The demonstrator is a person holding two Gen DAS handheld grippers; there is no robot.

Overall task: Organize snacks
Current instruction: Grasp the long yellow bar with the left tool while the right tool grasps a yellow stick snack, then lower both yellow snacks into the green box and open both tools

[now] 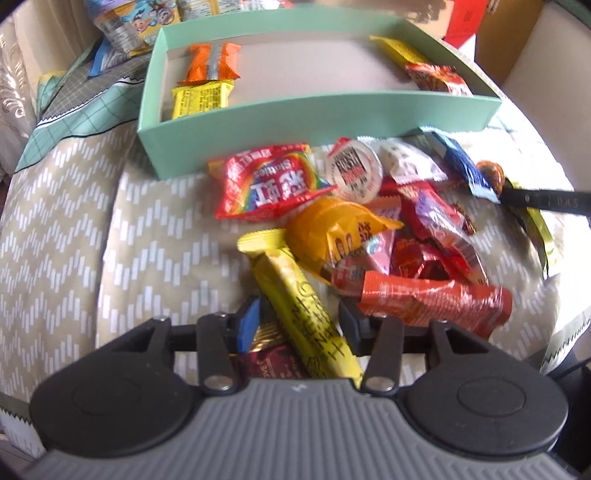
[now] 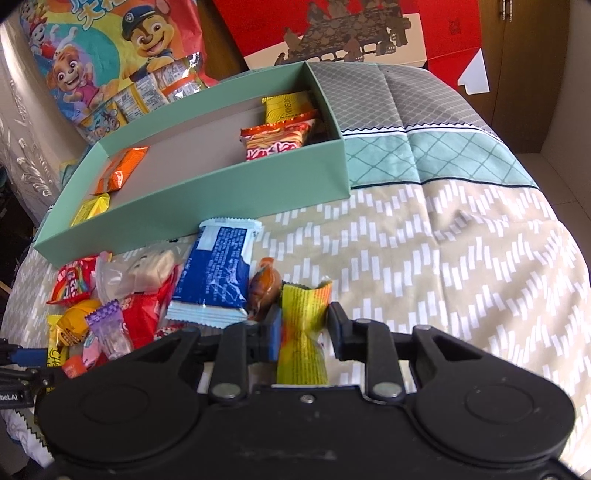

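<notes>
A mint green box point(image 1: 314, 122) sits on the bed and holds an orange packet point(image 1: 210, 61), a yellow packet point(image 1: 201, 99) and a red-and-yellow packet point(image 1: 432, 74). In front of it lies a pile of snacks with a red Skittles bag point(image 1: 266, 184). My left gripper point(image 1: 299, 317) is open around a long yellow bar point(image 1: 303, 314), fingers apart on either side. My right gripper point(image 2: 303, 325) is open around a yellow-green wrapper point(image 2: 303, 332) that lies between its fingers. The box point(image 2: 207, 195) and a blue packet point(image 2: 218, 273) show ahead in the right wrist view.
A patterned quilt point(image 2: 443, 258) covers the bed. A cartoon snack bag point(image 2: 122, 55) and a red gift box point(image 2: 351, 29) stand behind the green box. The right gripper's finger point(image 1: 543, 201) reaches into the pile's right side in the left wrist view.
</notes>
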